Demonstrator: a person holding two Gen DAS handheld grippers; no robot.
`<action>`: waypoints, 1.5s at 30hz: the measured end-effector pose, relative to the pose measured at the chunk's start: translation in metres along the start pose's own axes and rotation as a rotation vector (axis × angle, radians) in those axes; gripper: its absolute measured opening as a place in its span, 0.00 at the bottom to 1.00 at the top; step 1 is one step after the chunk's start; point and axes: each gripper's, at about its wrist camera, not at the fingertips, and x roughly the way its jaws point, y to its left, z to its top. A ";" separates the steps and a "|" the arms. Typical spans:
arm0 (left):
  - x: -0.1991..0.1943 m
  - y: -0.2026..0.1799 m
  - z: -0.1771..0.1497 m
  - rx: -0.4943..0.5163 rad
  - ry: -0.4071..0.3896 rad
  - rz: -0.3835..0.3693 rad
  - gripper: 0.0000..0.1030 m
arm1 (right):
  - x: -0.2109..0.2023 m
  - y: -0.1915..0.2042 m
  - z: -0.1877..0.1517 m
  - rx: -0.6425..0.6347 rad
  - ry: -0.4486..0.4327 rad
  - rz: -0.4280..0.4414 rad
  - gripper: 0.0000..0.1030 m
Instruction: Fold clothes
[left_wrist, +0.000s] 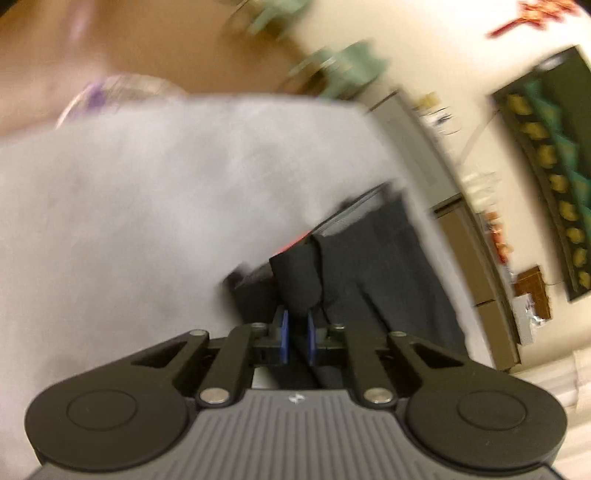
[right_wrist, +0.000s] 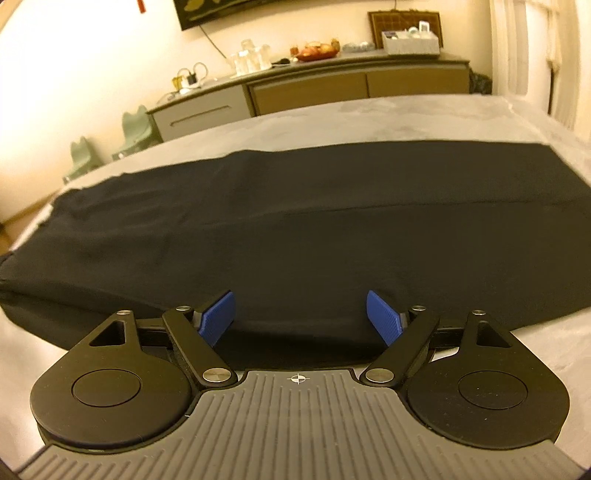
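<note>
A black garment (right_wrist: 295, 221) lies spread flat and long across a grey cloth-covered surface (right_wrist: 369, 118). My right gripper (right_wrist: 300, 314) hovers at the garment's near edge, open, its blue pads (right_wrist: 218, 317) wide apart with nothing pinched. The left wrist view is blurred and tilted. There my left gripper (left_wrist: 296, 321) is shut on a raised fold of the black garment (left_wrist: 369, 258), which bunches up between the narrow blue pads (left_wrist: 283, 332). The grey surface (left_wrist: 129, 203) fills the left side of that view.
A long sideboard (right_wrist: 314, 85) stands against the far wall with glasses (right_wrist: 251, 55), a fruit bowl (right_wrist: 317, 50) and a white box on it. Two pale green chairs (right_wrist: 136, 125) stand beyond the surface's left edge. A dark wall hanging (left_wrist: 546, 166) shows in the left view.
</note>
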 end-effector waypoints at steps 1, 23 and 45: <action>-0.002 -0.003 -0.002 0.009 -0.005 0.008 0.10 | 0.000 -0.001 0.000 -0.004 -0.001 -0.008 0.80; -0.033 -0.092 -0.073 0.289 -0.087 0.092 0.33 | -0.060 -0.225 0.023 0.310 0.016 -0.407 0.39; 0.055 -0.222 -0.066 0.820 -0.012 0.073 0.51 | 0.027 -0.106 0.107 -0.143 -0.034 -0.168 0.61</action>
